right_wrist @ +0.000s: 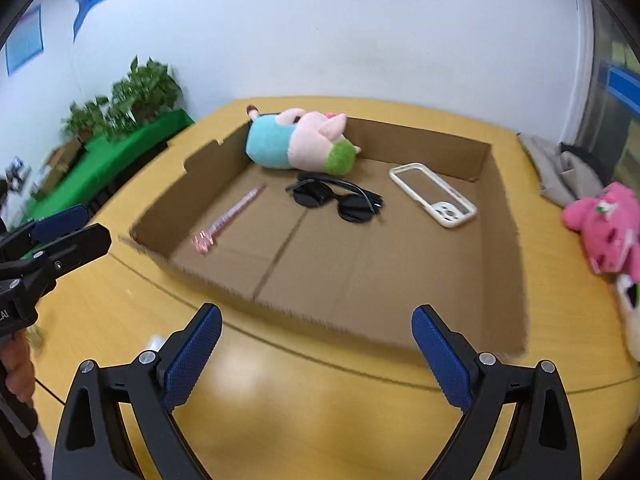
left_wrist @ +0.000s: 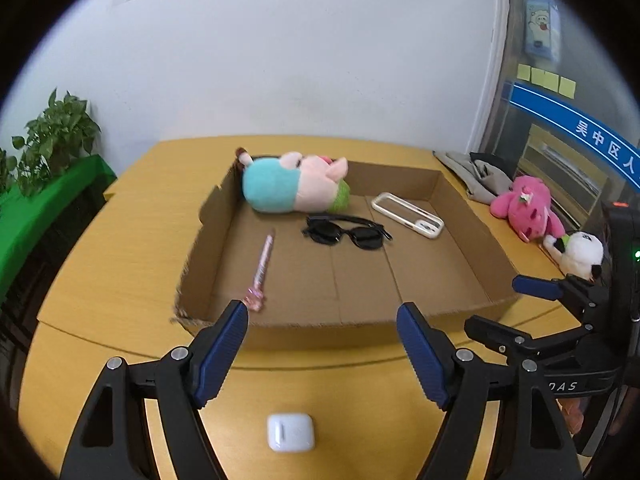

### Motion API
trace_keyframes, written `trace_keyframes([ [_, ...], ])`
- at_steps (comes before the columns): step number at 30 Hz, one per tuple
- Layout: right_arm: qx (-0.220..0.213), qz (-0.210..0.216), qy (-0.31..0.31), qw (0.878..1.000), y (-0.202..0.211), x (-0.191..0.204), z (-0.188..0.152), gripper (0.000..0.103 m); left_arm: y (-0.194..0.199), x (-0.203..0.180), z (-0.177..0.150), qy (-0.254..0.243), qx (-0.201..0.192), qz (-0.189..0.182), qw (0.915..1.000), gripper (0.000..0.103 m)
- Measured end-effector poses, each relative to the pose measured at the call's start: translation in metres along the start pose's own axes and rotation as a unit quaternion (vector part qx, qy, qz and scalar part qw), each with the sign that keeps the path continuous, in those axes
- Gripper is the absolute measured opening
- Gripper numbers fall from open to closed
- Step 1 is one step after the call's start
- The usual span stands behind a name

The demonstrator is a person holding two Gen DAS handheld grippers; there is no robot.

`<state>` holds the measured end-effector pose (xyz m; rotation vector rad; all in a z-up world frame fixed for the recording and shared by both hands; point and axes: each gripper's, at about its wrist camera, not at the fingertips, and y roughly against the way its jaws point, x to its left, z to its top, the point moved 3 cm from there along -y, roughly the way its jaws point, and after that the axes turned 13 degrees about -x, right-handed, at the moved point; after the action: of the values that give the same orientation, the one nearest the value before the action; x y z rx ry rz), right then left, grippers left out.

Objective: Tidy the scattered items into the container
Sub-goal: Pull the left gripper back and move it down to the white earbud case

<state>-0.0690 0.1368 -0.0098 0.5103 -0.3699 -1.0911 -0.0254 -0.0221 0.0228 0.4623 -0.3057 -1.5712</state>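
Note:
A shallow cardboard tray [left_wrist: 460, 248] [right_wrist: 500, 240] lies on the yellow table. In it are a plush pig [left_wrist: 288, 182] [right_wrist: 296, 144], black sunglasses [left_wrist: 344, 232] [right_wrist: 336, 198], a white phone case [left_wrist: 408, 214] [right_wrist: 434, 194] and a pink pen [left_wrist: 262, 272] [right_wrist: 230, 216]. A white earbud case [left_wrist: 291, 432] lies on the table in front of the tray, under my left gripper [left_wrist: 322, 314], which is open and empty. My right gripper [right_wrist: 316, 320] is open and empty before the tray's near edge; it also shows in the left wrist view [left_wrist: 496, 304].
A pink plush [left_wrist: 528, 208] [right_wrist: 608, 228] and a white plush [left_wrist: 580, 252] [right_wrist: 632, 320] lie on the table right of the tray, with grey cloth [left_wrist: 476, 176] [right_wrist: 560, 172] behind. Potted plants [left_wrist: 52, 140] [right_wrist: 132, 96] on a green cloth [left_wrist: 40, 200] stand left.

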Motion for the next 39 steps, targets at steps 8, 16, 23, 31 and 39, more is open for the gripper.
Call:
trace_keyframes([
  [8, -0.014, -0.018, -0.007, 1.000, 0.024, -0.001, -0.004, 0.099, 0.013, -0.013, -0.010, -0.015, 0.002, -0.010, 0.9998, 0.077],
  [16, -0.011, -0.022, -0.007, 1.000, 0.029, 0.002, -0.009, 0.099, 0.019, -0.015, -0.018, -0.022, 0.007, -0.013, 0.9997, 0.077],
  [23, -0.010, -0.023, -0.005, 1.000, 0.031, 0.004, -0.011, 0.099, 0.019, -0.015, -0.023, -0.019, 0.013, -0.016, 0.9996, 0.077],
  [31, -0.007, -0.022, -0.009, 1.000, 0.029, 0.002, -0.014, 0.099, 0.017, -0.011, -0.028, -0.014, 0.018, -0.017, 0.9996, 0.077],
  [39, 0.022, -0.001, -0.013, 1.000, 0.016, 0.009, -0.038, 0.099, 0.002, 0.008, -0.052, 0.011, 0.060, -0.024, 0.9979, 0.077],
])
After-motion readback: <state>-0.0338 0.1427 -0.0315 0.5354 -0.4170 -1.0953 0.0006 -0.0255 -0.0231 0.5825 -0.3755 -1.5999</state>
